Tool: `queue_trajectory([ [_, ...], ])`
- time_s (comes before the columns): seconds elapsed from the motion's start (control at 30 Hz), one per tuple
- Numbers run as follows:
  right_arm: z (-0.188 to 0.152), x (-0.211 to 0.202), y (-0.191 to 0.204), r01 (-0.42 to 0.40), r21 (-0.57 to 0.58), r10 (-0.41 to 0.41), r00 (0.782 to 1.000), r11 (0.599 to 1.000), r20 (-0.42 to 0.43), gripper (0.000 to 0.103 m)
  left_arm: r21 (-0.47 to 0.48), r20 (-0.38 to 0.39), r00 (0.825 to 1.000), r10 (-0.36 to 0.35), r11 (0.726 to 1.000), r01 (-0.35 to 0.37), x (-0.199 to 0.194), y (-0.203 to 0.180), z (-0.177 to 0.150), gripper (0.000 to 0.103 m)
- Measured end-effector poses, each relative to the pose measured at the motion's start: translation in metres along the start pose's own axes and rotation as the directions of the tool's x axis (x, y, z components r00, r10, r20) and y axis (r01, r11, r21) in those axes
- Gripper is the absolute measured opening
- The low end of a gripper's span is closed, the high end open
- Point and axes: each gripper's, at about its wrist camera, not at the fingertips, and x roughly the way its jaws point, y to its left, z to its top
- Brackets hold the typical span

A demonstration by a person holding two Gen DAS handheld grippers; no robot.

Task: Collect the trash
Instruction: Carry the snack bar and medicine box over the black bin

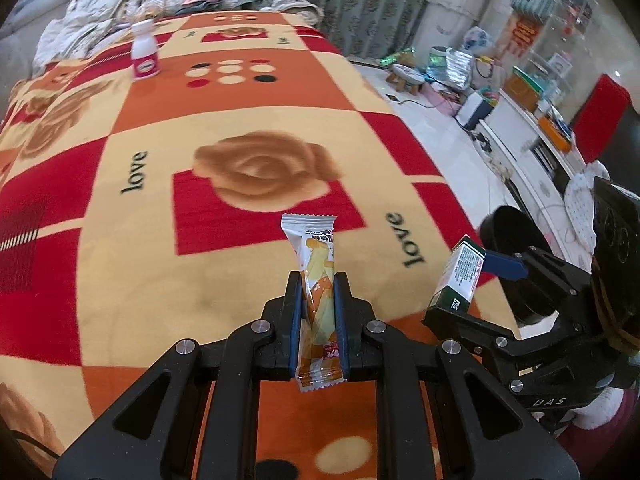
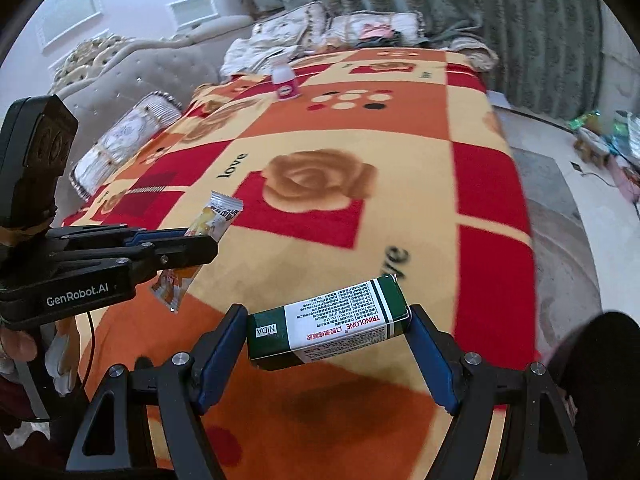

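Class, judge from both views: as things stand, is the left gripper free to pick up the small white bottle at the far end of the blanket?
Probably not yet. The left gripper is shut on a snack wrapper, and the bottle stands far off across open blanket.

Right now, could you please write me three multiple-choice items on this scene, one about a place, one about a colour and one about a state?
1. Where does the small white bottle stand?
A. Far end of the blanket
B. On the floor
C. Between the right tongs

2. What colours is the box in the right tongs?
A. Blue and yellow
B. Green and white
C. All black

3. What state are the left tongs in?
A. Wide open and empty
B. Shut on the snack wrapper
C. Shut on the bottle

Answers:
1 A: the bottle stands upright on the patterned blanket near the pillows, far from both tongs.
2 B: the box has green ends and a white printed panel.
3 B: both pads press the orange and white wrapper, which sticks out above and below them.
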Motion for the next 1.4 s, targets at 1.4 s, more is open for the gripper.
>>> queue_trajectory([
  [1.4, -0.061, -0.1, -0.101, 0.167, 0.243, -0.191, 0.978, 0.956, 0.08, 0.078, 0.204, -0.068, 0.986, -0.155, 0.965, 0.165, 0.029, -0.14, 0.007, 0.013],
])
